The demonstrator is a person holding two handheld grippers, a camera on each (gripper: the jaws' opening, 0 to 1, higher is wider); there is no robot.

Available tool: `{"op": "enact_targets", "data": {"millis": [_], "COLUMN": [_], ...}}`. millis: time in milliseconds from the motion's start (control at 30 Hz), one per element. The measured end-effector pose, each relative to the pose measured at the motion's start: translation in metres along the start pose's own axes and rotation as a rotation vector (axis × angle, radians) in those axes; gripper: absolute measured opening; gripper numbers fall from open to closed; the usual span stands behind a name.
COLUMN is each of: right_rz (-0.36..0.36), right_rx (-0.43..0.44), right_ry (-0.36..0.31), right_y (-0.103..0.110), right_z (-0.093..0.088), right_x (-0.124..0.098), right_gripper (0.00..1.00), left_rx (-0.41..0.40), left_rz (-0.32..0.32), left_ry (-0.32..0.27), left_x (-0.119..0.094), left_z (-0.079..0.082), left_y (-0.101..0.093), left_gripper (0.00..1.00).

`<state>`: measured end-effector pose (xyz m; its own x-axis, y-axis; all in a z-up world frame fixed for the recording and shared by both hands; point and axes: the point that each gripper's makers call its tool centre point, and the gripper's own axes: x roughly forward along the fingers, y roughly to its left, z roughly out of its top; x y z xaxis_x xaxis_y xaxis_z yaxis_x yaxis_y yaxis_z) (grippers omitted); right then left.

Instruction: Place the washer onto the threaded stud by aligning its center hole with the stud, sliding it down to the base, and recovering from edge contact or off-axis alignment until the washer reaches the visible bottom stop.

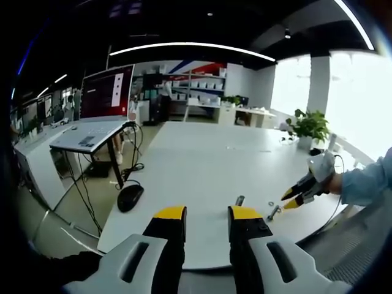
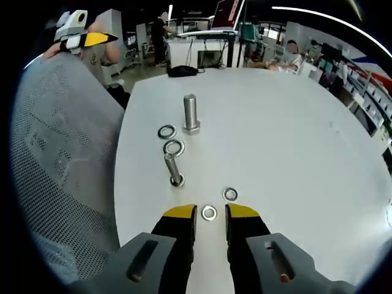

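Fingers of the right gripper (image 2: 209, 222) stand a little apart w/ nothing held; a small flat silver steel washer (image 2: 209, 213) lies on the white round table (image 2: 294, 153) right between the yellow tips. Second silver washer (image 2: 230, 195) sits just beyond, to the right. Further out lies a short silver bolt on its side (image 2: 173, 169), then two larger silver ring washers (image 2: 174, 147) (image 2: 166, 131), then the upright silver threaded stud w/ hex base (image 2: 190, 114), far from the jaws. Judgement: washer is light, stiff, thin, slick on a smooth top (likely to skate). Pinch across opposite outer edges, keeping the hole clear. Left gripper (image 1: 207, 214) hovers over the table edge, jaws slightly open, empty.
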<state>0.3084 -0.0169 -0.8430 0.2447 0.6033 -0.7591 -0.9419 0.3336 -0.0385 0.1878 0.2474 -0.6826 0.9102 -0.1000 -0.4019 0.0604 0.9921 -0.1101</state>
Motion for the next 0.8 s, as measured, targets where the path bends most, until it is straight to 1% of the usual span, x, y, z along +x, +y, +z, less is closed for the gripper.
{"op": "enact_targets", "data": {"millis": [167, 400, 533, 667, 800], "right_rz": [-0.003, 0.006, 0.014, 0.015, 0.017], "right_rx": [0.014, 0.028, 0.013, 0.035, 0.033], "right_ry": [0.01, 0.029, 0.049, 0.054, 0.064], "right_y": [0.0, 0.006, 0.009, 0.005, 0.005], "right_z": [-0.007, -0.016, -0.018, -0.02, -0.022], "right_x": [0.0, 0.005, 0.01, 0.015, 0.018], "right_gripper": [0.2, 0.2, 0.2, 0.2, 0.2], "left_rx": [0.001, 0.002, -0.001, 0.001, 0.001], "left_rz": [-0.001, -0.004, -0.005, -0.005, -0.005], "left_ry": [0.001, -0.002, -0.003, -0.004, -0.005], "left_x": [0.0, 0.0, 0.0, 0.0, 0.0], "left_z": [0.0, 0.0, 0.0, 0.0, 0.0], "left_y": [0.0, -0.001, 0.0, 0.0, 0.0], "left_gripper": [0.25, 0.25, 0.25, 0.25, 0.25]}}
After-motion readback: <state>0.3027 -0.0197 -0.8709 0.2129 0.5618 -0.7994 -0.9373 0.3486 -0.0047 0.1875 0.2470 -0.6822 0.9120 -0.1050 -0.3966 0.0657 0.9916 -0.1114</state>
